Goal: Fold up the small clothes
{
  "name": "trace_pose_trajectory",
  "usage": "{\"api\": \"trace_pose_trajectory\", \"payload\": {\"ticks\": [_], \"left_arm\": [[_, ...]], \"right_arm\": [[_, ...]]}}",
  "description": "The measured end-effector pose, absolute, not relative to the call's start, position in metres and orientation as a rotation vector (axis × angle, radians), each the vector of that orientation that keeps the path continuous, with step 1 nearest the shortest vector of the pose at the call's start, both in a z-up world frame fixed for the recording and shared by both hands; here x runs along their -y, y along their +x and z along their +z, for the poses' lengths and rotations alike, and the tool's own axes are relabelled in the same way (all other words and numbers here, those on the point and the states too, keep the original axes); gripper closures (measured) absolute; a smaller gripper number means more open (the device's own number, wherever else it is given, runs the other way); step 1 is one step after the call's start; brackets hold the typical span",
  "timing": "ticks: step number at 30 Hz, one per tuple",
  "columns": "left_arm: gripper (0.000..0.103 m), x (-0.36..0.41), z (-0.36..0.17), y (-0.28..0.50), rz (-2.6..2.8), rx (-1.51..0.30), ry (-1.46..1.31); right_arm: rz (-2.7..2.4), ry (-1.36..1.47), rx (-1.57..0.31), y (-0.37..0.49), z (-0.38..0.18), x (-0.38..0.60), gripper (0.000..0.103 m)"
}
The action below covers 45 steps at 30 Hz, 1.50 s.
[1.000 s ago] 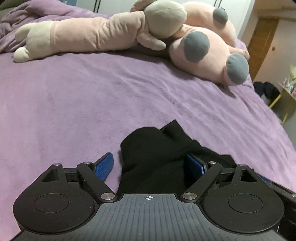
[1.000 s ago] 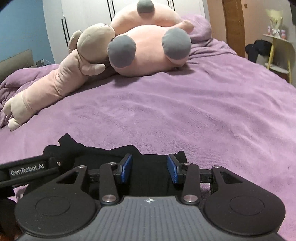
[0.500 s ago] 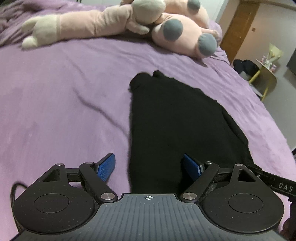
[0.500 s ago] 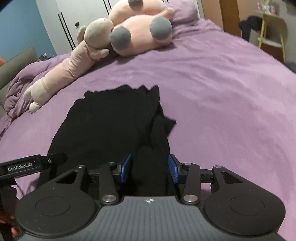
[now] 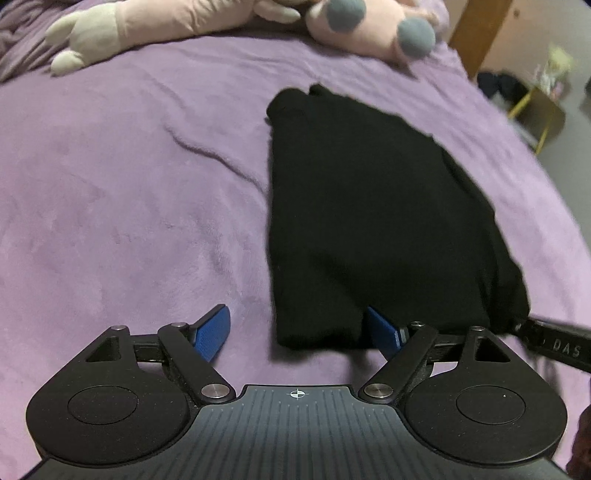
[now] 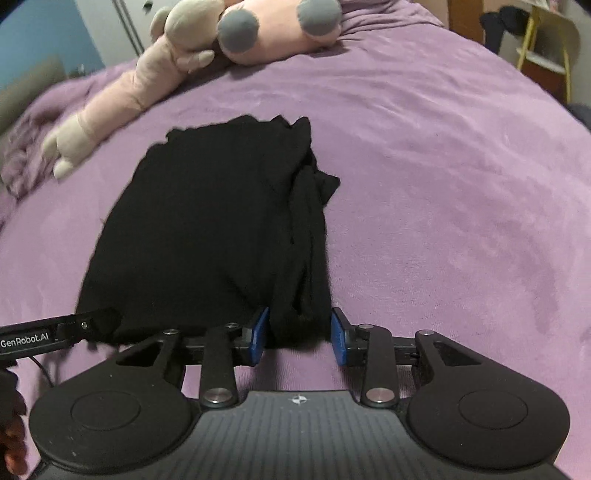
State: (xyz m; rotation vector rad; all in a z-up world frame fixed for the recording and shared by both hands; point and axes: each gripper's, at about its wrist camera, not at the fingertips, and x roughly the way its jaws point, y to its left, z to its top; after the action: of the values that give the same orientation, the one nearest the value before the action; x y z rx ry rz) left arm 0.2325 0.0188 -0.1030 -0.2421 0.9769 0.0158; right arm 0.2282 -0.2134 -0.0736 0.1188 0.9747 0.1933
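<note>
**Black garment now spread long on the bed**

Black garment (image 5: 369, 221) lay bunched at the fingertips a second ago; now it stretches flat over the purple blanket (image 5: 129, 203), ready for folding. Left gripper (image 5: 299, 328) released wide, near corner between its pads. Right gripper (image 6: 299, 332) loosely open around the bunched edge. Long axis runs straight ahead from the fingers.

A plain black garment (image 5: 369, 221) lies ahead of the jaws on a purple blanket (image 5: 129, 184). Beyond it sits a pink plush toy (image 6: 258, 33) with grey spots. The pads (image 6: 258, 332) are blue.
</note>
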Motion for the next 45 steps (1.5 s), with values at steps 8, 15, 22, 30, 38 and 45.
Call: {"api": "trace_pose_trajectory", "payload": {"ticks": [8, 15, 22, 30, 38, 45], "left_arm": [[0.017, -0.014, -0.1, 0.235, 0.055, -1.003, -0.224], [0.016, -0.015, -0.1, 0.234, 0.056, -1.005, -0.227], [0.011, -0.012, -0.104, 0.238, 0.066, -1.015, -0.193], [0.009, -0.012, -0.099, 0.225, 0.065, -1.045, -0.146], [0.009, -0.005, -0.076, 0.192, 0.164, -1.056, -0.105], [0.005, -0.005, -0.042, 0.187, 0.19, -1.018, -0.082]], "right_arm": [[0.18, 0.107, -0.996, 0.226, -0.07, 0.209, 0.069], [0.233, 0.282, -1.032, 0.229, -0.073, 0.226, 0.082], [0.228, 0.166, -1.062, 0.232, -0.077, 0.212, 0.088], [0.182, 0.004, -1.077, 0.22, -0.07, 0.201, 0.084], [0.141, -0.015, -1.135, 0.187, -0.047, 0.185, 0.026], [0.113, -0.01, -1.124, 0.188, -0.023, 0.172, 0.017]]}}
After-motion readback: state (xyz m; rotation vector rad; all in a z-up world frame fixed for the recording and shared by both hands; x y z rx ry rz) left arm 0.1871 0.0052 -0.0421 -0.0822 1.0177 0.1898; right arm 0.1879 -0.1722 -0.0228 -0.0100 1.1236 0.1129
